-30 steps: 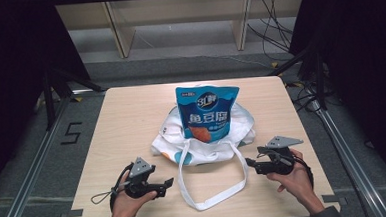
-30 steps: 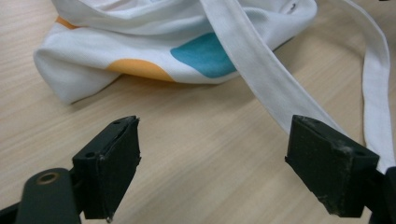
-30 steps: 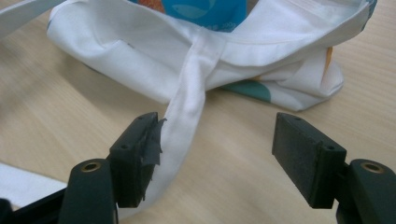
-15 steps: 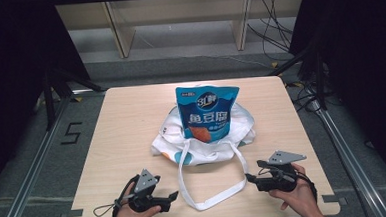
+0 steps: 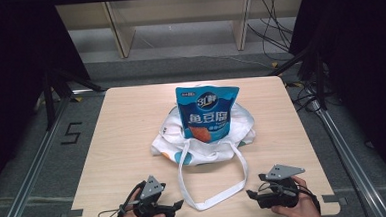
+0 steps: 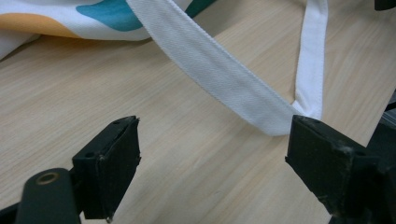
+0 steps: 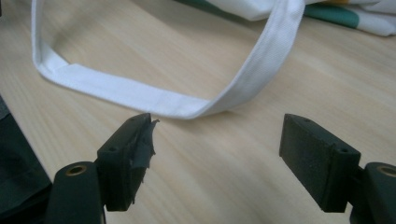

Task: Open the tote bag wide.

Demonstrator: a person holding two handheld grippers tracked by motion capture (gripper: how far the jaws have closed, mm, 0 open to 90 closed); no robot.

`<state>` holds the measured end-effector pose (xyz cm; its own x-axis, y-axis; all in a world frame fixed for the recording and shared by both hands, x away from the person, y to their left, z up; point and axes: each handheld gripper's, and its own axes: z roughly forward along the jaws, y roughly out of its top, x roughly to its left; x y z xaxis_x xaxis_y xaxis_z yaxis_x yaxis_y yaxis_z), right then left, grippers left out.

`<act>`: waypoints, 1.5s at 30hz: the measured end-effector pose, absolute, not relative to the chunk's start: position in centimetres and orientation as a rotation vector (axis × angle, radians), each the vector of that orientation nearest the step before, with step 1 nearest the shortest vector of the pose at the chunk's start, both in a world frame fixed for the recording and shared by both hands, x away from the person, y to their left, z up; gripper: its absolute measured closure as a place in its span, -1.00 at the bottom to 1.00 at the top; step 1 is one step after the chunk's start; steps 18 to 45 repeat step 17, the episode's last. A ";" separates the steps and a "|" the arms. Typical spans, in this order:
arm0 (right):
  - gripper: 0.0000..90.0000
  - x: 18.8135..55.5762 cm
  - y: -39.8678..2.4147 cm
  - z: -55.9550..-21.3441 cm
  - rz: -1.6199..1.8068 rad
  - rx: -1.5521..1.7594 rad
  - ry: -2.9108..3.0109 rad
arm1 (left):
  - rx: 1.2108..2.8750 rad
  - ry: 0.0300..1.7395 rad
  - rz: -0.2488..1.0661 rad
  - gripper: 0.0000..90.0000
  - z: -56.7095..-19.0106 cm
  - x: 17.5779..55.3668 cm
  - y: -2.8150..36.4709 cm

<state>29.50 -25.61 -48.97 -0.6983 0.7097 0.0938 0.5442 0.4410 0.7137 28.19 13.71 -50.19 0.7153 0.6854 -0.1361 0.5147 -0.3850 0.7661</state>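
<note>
- Pale wood table point(image 5: 127, 127) on a metal frame, dark surroundings, shelving behind
- White tote bag point(image 5: 172, 142) with teal and orange patches lies mid-table; blue snack pouch point(image 5: 207, 112) stands upright in its mouth, top half clear of the cloth
- Pouch print: large white Chinese characters, a "3" near the top; smaller text too small to read
- Bag's white handle strap point(image 5: 213, 200) loops toward the near edge
- Left gripper point(image 5: 178, 205): jaws wide apart, empty, strap just ahead
- Right gripper point(image 5: 250, 195): jaws have just been opening, nothing between them, strap near

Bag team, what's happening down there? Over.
Left gripper and right gripper open, empty, low beside the strap. Snack pouch upright in bag. Nothing in the way.
</note>
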 end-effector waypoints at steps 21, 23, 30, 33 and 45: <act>-0.41 29.1 -25.6 -49.2 1.091 1.121 2.481 | 2.068 0.922 0.267 -0.63 -50.2 28.3 13.8; -0.41 29.1 -25.6 -49.2 1.091 1.121 2.481 | 2.068 0.922 0.267 -0.63 -50.2 28.3 13.8; -0.41 29.1 -25.6 -49.2 1.091 1.121 2.481 | 2.068 0.922 0.267 -0.63 -50.2 28.3 13.8; -0.41 29.1 -25.6 -49.2 1.091 1.121 2.481 | 2.068 0.922 0.267 -0.63 -50.2 28.3 13.8; -0.41 29.1 -25.6 -49.2 1.091 1.121 2.481 | 2.068 0.922 0.267 -0.63 -50.2 28.3 13.8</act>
